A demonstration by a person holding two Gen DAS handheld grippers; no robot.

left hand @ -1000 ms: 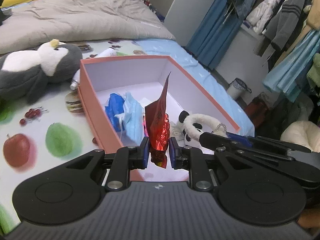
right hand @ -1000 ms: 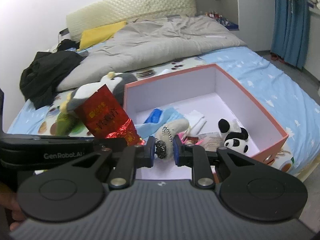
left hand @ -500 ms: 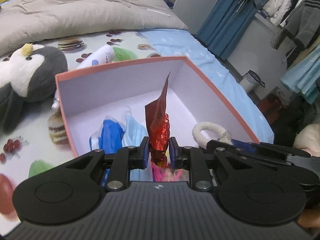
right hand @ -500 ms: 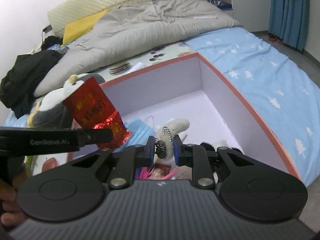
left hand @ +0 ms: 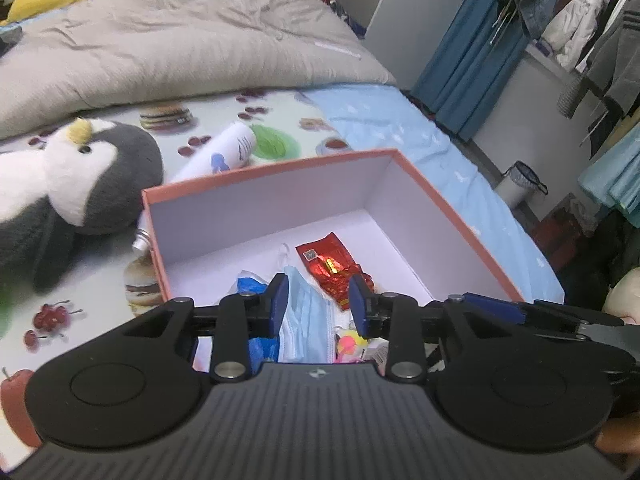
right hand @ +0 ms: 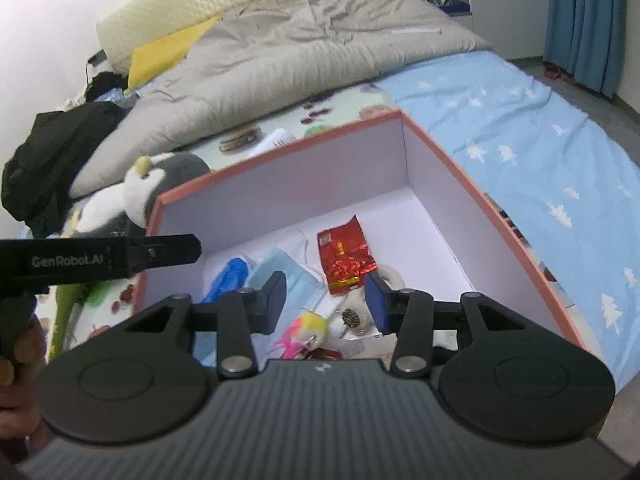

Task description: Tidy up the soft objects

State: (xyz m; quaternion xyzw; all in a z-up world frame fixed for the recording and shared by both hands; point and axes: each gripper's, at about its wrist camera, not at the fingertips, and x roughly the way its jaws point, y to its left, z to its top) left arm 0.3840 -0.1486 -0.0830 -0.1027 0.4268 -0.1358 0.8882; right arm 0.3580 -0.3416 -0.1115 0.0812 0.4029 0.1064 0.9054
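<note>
Both the left gripper point(left hand: 318, 304) and right gripper point(right hand: 326, 300) hang spread and empty above the orange box point(left hand: 460, 232); the red foil packet point(left hand: 330, 266) lies inside, so the drop-off looks finished, and the penguin plush point(left hand: 76, 184) beside the box is probably next

**Rig appearance**

Left matte-black two-finger gripper point(left hand: 318, 306): ribbed grey-black housing, round recessed discs on each side, silver pivot screws, dark-blue finger pads point(left hand: 280, 304). Right matte-black two-finger gripper point(right hand: 326, 300) is built identically. White "GenRobot.AI" lettering is seen on the left unit's side. Bare skin of the left hand point(right hand: 12, 364) is visible.
</note>
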